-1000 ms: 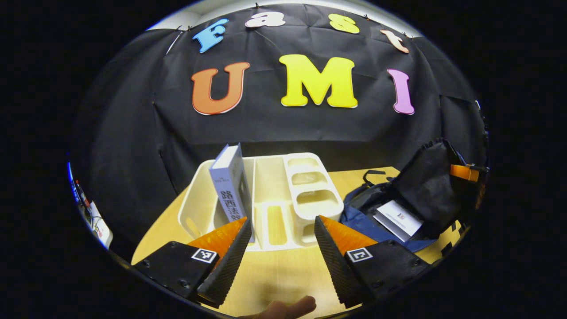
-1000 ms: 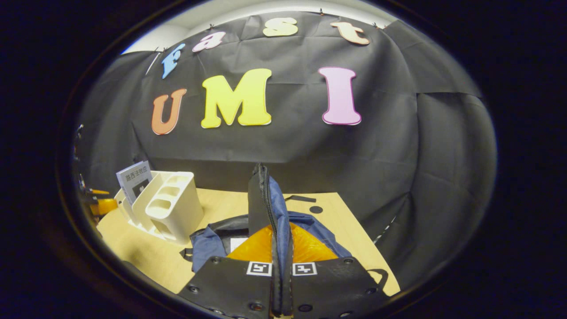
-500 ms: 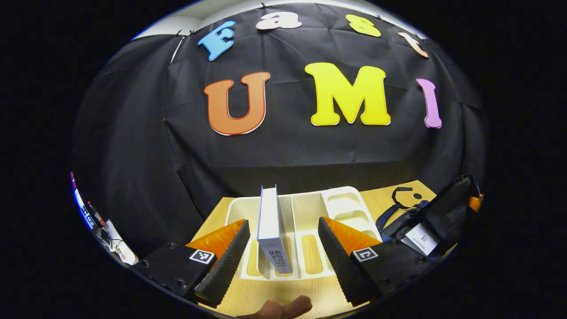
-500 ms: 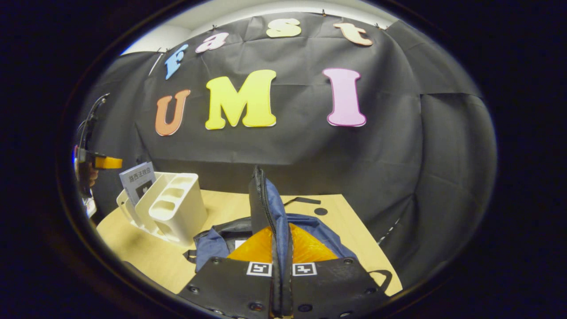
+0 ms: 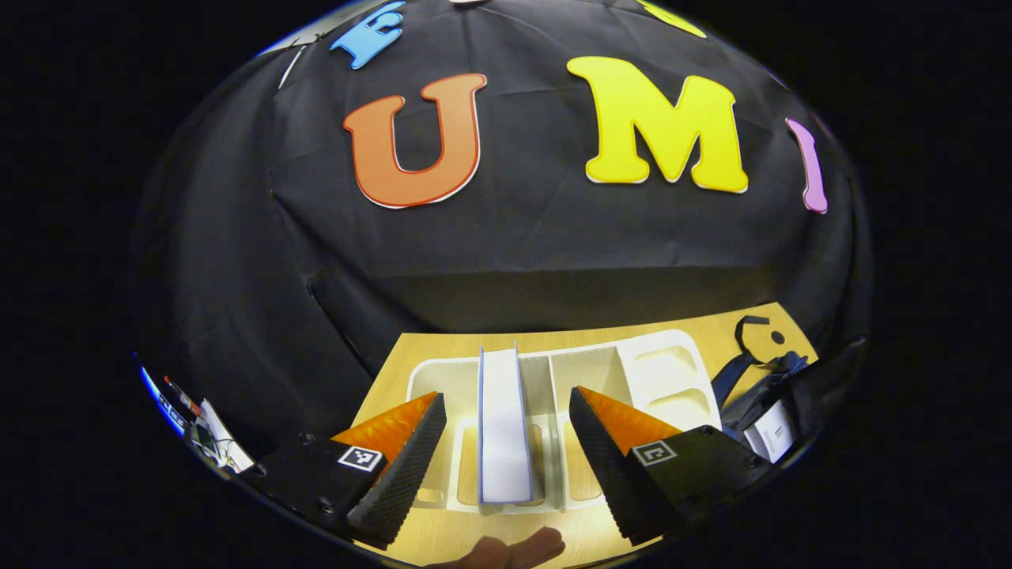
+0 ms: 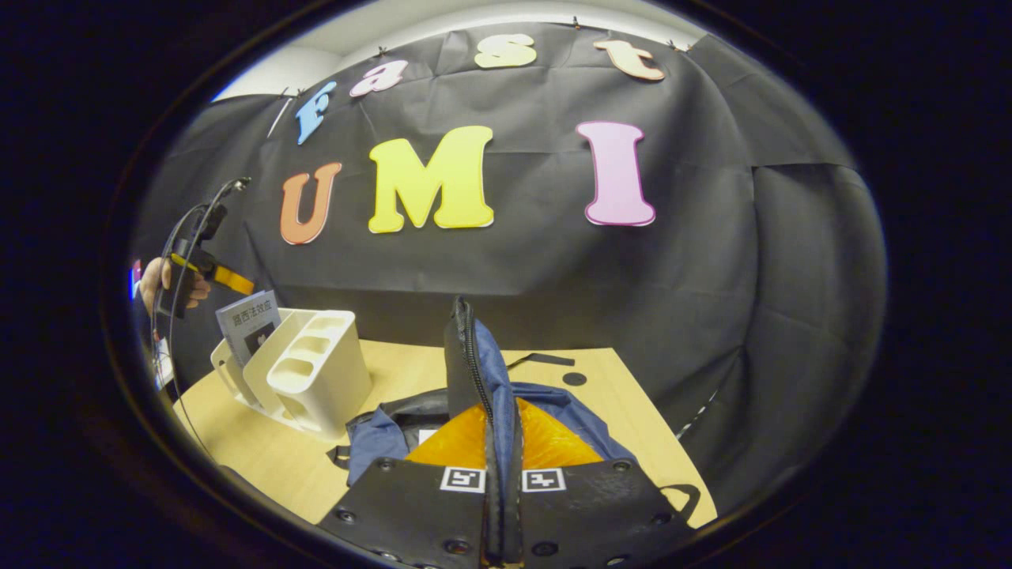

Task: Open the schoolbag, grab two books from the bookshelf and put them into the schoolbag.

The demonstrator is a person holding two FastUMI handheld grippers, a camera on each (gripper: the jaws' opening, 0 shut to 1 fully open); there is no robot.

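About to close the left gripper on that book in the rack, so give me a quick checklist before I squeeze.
1. Left gripper open: ok.
2. Book standing upright in the white bookshelf: ok.
3. Book lined up between the fingers: ok; touching them, cannot tell.
4. Right gripper clamped on the schoolbag flap, holding it up: ok.
5. First book inside the schoolbag: ok.
6. Room in the bag for a second: cannot tell.

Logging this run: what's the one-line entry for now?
left gripper: open, astride upright white book | right gripper: shut on blue schoolbag flap
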